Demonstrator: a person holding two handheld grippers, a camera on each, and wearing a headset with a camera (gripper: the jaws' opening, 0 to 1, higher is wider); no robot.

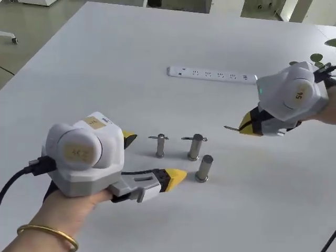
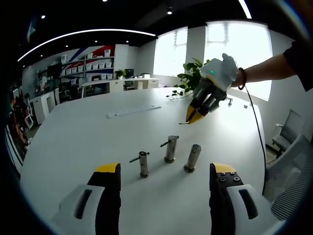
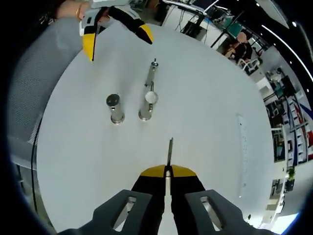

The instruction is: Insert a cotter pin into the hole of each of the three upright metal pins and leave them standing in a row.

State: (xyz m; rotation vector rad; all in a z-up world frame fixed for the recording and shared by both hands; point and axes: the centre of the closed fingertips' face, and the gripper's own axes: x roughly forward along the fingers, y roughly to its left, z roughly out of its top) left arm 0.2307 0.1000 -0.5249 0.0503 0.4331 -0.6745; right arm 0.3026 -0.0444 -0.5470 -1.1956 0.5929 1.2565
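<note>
Left gripper point(image 2: 165, 170), jaws wide apart, faces three upright metal pins point(image 1: 195, 148) on a white table point(image 1: 105, 63). Two carry inserted cotter pins point(image 1: 193, 138); the bare pin point(image 1: 203, 168) stands at their 4 o'clock. Right gripper point(image 3: 167, 171), at 2 o'clock, pinches a loose cotter pin point(image 3: 169, 152)

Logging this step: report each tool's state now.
Left tool: open, empty.
Right tool: shut on a cotter pin.

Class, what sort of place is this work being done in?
Probably an open-plan office or lab: a large white table with a power strip, shelves of storage boxes, and an office chair.
</note>
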